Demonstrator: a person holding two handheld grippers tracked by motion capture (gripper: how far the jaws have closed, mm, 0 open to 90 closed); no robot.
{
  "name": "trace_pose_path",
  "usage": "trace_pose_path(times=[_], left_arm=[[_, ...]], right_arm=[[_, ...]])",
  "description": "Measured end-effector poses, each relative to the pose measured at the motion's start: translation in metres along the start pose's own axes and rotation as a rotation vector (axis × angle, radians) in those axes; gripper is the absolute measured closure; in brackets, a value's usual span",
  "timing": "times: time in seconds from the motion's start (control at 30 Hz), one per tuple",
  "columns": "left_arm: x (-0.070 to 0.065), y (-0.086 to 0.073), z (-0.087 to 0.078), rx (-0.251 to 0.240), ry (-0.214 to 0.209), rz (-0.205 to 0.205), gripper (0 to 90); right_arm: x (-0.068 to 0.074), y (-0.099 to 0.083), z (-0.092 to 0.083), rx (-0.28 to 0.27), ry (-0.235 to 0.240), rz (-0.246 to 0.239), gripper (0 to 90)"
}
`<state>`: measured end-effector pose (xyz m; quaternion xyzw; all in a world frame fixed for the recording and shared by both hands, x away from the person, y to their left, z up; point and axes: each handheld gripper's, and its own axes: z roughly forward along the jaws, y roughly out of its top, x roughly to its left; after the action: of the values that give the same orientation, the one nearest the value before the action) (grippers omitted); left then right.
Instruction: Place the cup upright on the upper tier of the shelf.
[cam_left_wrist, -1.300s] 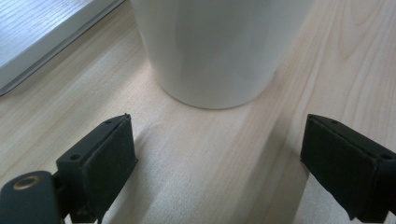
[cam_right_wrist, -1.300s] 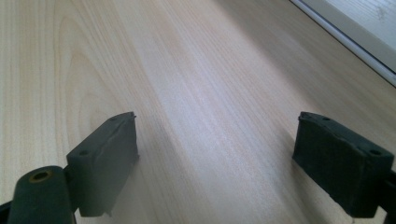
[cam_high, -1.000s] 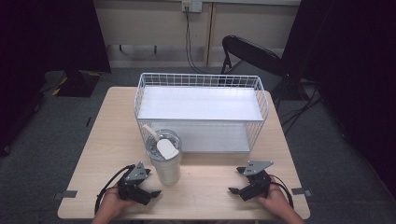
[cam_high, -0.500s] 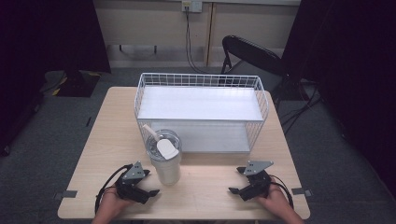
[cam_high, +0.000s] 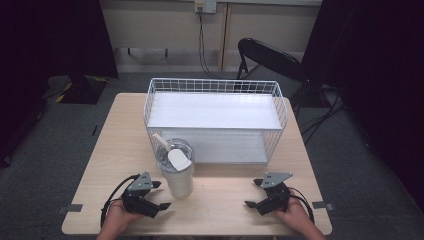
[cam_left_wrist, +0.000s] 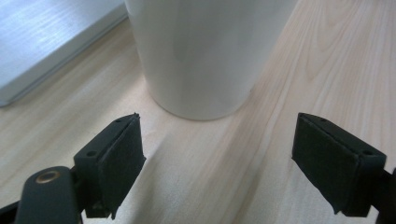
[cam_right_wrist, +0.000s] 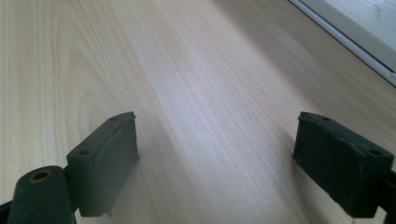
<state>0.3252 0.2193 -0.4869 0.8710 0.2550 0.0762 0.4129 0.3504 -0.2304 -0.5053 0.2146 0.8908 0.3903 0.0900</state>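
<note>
Nothing had moved; both grippers, left gripper (cam_high: 159, 195) and right gripper (cam_high: 252, 193), rested agape at lower frame, the lidded white cup (cam_high: 177, 171) upright before the wire basket (cam_high: 216, 88).

The high view is soft and slightly grainy: the table (cam_high: 115, 150) is evenly lit from above while the surrounding room falls into deep darkness. In both gripper views the wood grain is crisp farther off, the near black jaws blur, and soft shadows lie beside them.

Nothing has changed since the earlier pictures: both hand-held black two-jaw grippers and the white lidded plastic tumbler sit exactly as before.
</note>
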Motion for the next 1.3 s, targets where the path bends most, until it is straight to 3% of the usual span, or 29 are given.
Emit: trace_pose_path(times=[0.4, 0.67, 1.17, 1.3], left_arm=[[-0.004, 0.011, -0.007, -0.057, -0.001, 0.006, 16.1], [-0.001, 0.017, -0.012, -0.098, -0.012, -0.017, 16.0], [-0.002, 0.032, -0.021, -0.164, -0.012, 0.002, 15.6], [-0.001, 0.034, -0.023, -0.189, -0.012, -0.014, 15.6]], right_arm=[[0.000, 0.000, 0.000, 0.000, 0.000, 0.000, 13.1], [0.000, 0.000, 0.000, 0.000, 0.000, 0.000, 13.1], [0.000, 0.000, 0.000, 0.000, 0.000, 0.000, 13.1], [0.000, 0.000, 0.000, 0.000, 0.000, 0.000, 13.1]])
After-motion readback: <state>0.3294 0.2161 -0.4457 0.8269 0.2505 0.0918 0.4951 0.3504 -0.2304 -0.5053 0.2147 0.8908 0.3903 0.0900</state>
